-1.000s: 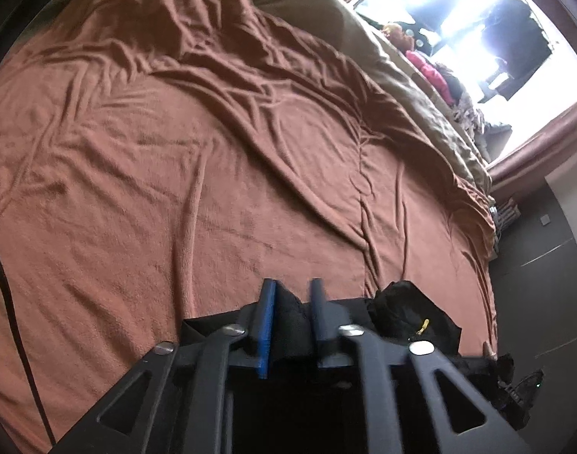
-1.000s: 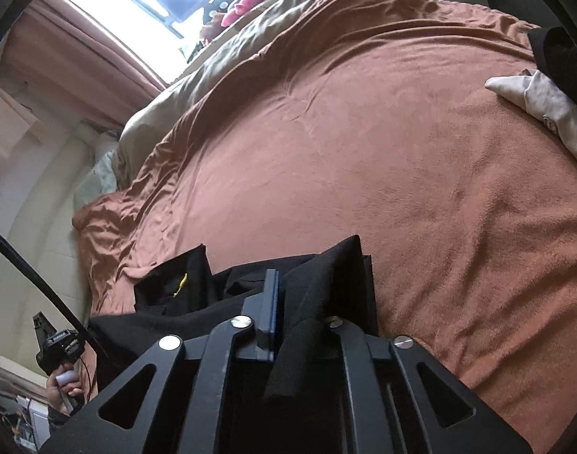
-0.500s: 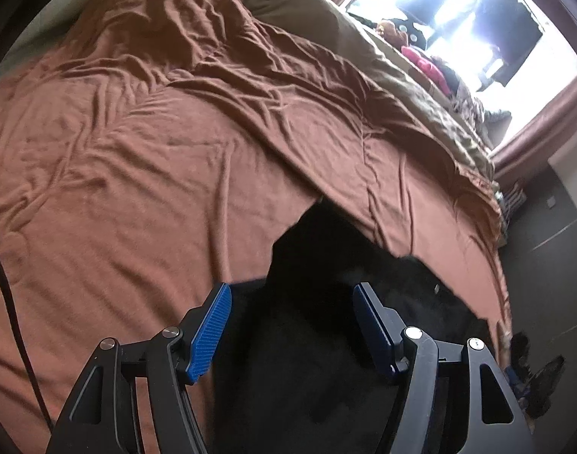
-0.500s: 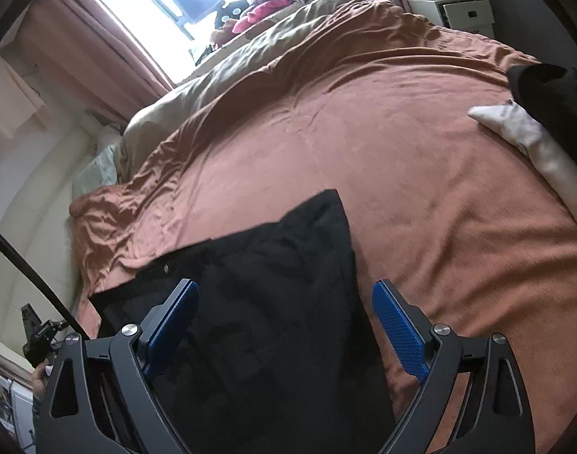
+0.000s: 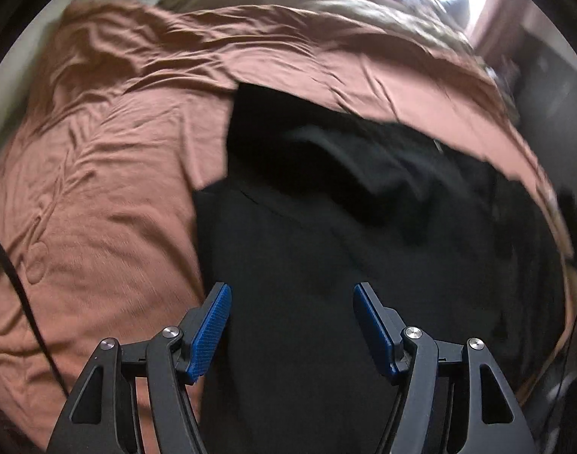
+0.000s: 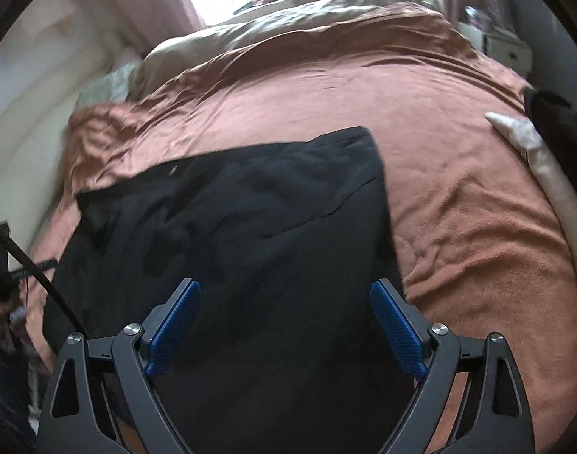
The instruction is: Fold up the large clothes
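A large black garment lies spread on the rust-brown bed cover, one part folded over the rest. In the left wrist view my left gripper hangs above the garment's near part, open, its blue pads apart with nothing between them. The right wrist view shows the same black garment on the bed cover. My right gripper stands wide open above it, blue pads clear of the cloth.
A beige quilt is bunched at the far side of the bed under a bright window. A cream garment and a dark one lie at the right edge. A black cable runs at the left.
Both grippers let go of the black garment and opened. The garment now lies flat on the bed, and both grippers have pulled back and rolled, so more of it shows.
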The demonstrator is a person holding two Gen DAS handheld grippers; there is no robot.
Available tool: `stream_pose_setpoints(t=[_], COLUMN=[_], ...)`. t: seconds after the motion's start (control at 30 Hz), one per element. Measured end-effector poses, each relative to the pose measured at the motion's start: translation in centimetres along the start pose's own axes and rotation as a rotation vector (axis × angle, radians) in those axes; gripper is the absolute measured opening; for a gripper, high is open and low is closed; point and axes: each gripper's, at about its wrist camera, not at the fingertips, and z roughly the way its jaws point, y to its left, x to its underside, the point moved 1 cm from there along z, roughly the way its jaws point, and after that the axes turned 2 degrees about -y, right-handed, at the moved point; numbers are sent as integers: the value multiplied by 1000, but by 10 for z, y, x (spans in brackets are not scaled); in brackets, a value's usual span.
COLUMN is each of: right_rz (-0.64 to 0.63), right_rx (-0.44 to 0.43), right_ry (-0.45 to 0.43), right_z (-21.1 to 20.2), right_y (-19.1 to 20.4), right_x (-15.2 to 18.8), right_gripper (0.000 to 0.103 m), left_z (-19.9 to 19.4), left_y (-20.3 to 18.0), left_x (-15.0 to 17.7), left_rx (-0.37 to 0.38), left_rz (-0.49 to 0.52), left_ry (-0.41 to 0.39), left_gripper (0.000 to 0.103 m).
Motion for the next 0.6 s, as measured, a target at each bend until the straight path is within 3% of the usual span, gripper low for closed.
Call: stream_pose_setpoints(t=[0.2,0.33,0.53,0.6], right_rz=[-128,-189,-271,-299], right_rx=[8,-29,-105,-143], right_ry=[67,104,131,158], right_z=[-6,1,14,18], right_y=[27,51,93,104], right_x=[27,33,34,39], right_gripper=[91,91,91,91], left_z=[-4,8,15,17], left_y=[-52,-85,-109,-117], left_x=[41,53,50,54], left_rx=[46,125,207,220], left_rz=[154,236,238,254], left_ry=[85,143,155,160], left_gripper=[69,69,70,78])
